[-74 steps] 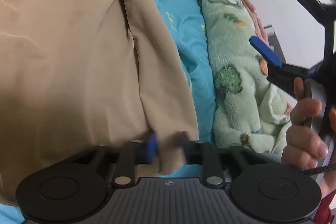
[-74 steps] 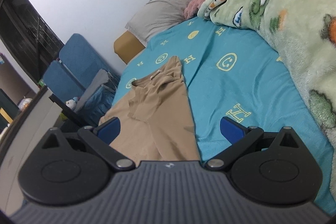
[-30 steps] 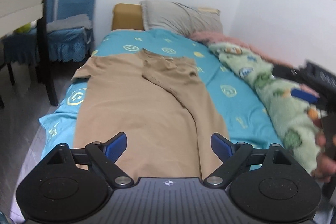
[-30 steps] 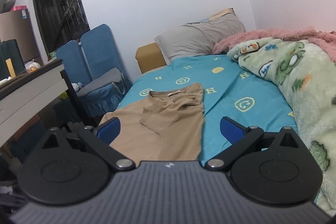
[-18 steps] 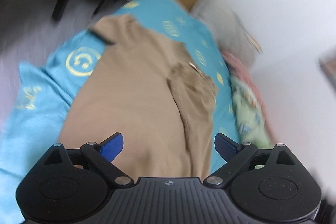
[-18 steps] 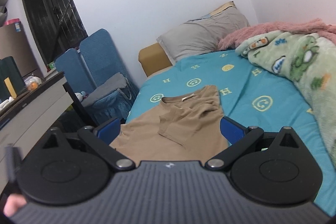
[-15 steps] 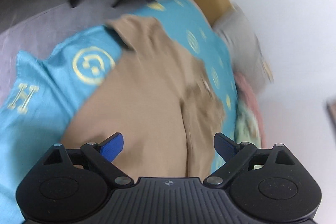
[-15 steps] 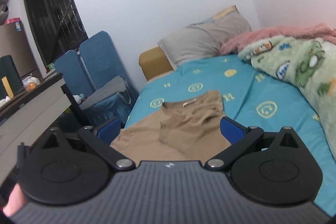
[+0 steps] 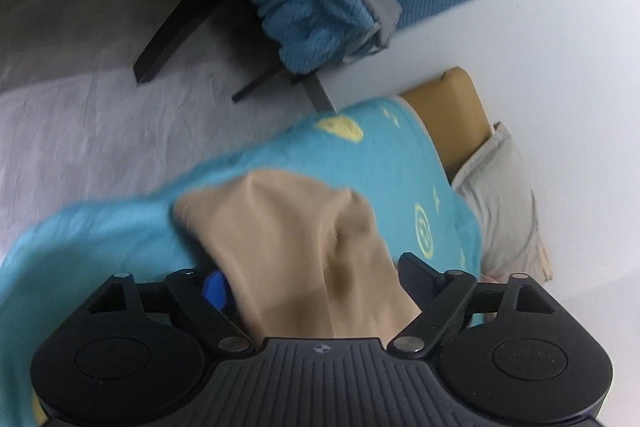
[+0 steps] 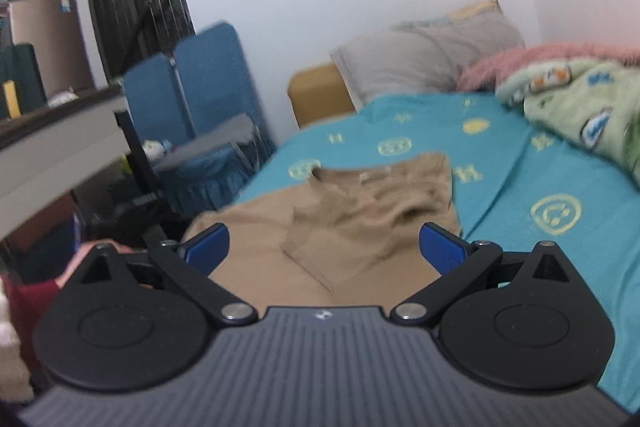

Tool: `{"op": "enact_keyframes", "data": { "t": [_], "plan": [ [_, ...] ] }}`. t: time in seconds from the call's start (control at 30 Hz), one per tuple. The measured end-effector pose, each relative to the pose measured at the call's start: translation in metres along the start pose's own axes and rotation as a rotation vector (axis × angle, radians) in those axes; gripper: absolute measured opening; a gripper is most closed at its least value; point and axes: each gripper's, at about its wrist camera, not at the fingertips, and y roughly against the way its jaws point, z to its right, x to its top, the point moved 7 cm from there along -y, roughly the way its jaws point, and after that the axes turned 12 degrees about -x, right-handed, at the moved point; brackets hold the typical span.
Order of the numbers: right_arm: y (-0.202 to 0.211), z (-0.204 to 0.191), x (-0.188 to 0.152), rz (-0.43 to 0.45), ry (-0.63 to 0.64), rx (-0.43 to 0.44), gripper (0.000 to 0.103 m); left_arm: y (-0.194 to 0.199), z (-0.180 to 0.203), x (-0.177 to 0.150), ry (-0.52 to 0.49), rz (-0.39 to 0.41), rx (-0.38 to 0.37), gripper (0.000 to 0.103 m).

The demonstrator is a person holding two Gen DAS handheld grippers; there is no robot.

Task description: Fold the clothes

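A tan shirt (image 10: 360, 211) lies spread on the turquoise bed sheet (image 10: 520, 187), its right side folded over the middle. In the left wrist view, which is rolled and blurred, the shirt's left sleeve part (image 9: 296, 235) near the bed's edge runs in between the jaws of my left gripper (image 9: 316, 283). Those jaws are closing but still stand wide, and their pads are not pressing the cloth. My right gripper (image 10: 326, 245) hovers open over the shirt's lower part with nothing gripped.
Blue covered chairs (image 10: 208, 99) and a desk (image 10: 60, 143) stand left of the bed, over grey floor (image 9: 100, 131). A grey pillow (image 10: 432, 55) lies at the head, with green (image 10: 580, 107) and pink (image 10: 540, 59) blankets along the right. A hand (image 10: 96, 255) shows at the left.
My left gripper rolled and swung down to the shirt's left side by the bed edge, and its jaws narrowed around the cloth. My right gripper dropped lower and closer over the shirt.
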Motion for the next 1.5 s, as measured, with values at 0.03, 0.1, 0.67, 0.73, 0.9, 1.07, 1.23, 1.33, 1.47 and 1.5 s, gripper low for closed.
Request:
{"op": "enact_keyframes", "data": {
  "t": [0.03, 0.1, 0.67, 0.73, 0.9, 1.07, 1.23, 1.33, 1.47, 1.5],
  "plan": [
    [-0.007, 0.002, -0.003, -0.016, -0.008, -0.006, 0.103, -0.005, 0.000, 0.004, -0.024, 0.006, 0.016, 0.075],
    [-0.017, 0.007, -0.007, -0.042, -0.030, -0.012, 0.103, -0.013, 0.000, 0.010, -0.069, 0.015, 0.050, 0.066],
    [0.001, 0.027, 0.012, -0.088, -0.118, -0.037, 0.103, -0.002, 0.228, -0.085, -1.007, -0.069, 0.051, 0.008],
    [0.006, 0.033, 0.015, -0.092, -0.140, -0.043, 0.103, -0.008, 0.253, -0.119, -1.075, -0.112, 0.028, 0.008],
    [0.005, 0.052, 0.019, -0.084, -0.189, -0.082, 0.103, -0.034, 0.290, -0.205, -1.189, -0.222, 0.001, 0.008],
    [-0.003, 0.072, 0.015, -0.098, -0.227, -0.097, 0.103, -0.072, 0.278, -0.248, -1.096, -0.318, 0.017, 0.028],
    [-0.014, 0.086, 0.008, -0.133, -0.274, -0.099, 0.103, -0.068, 0.256, -0.240, -0.989, -0.343, 0.002, 0.049],
    [-0.016, 0.082, 0.006, -0.136, -0.273, -0.063, 0.103, -0.030, 0.249, -0.230, -1.025, -0.325, -0.012, 0.057],
    [-0.012, 0.071, 0.005, -0.135, -0.266, 0.003, 0.103, 0.055, 0.232, -0.219, -1.080, -0.288, 0.031, 0.062],
    [-0.010, 0.068, 0.005, -0.134, -0.263, 0.020, 0.102, 0.079, 0.228, -0.216, -1.087, -0.278, 0.040, 0.062]
  ]
}}
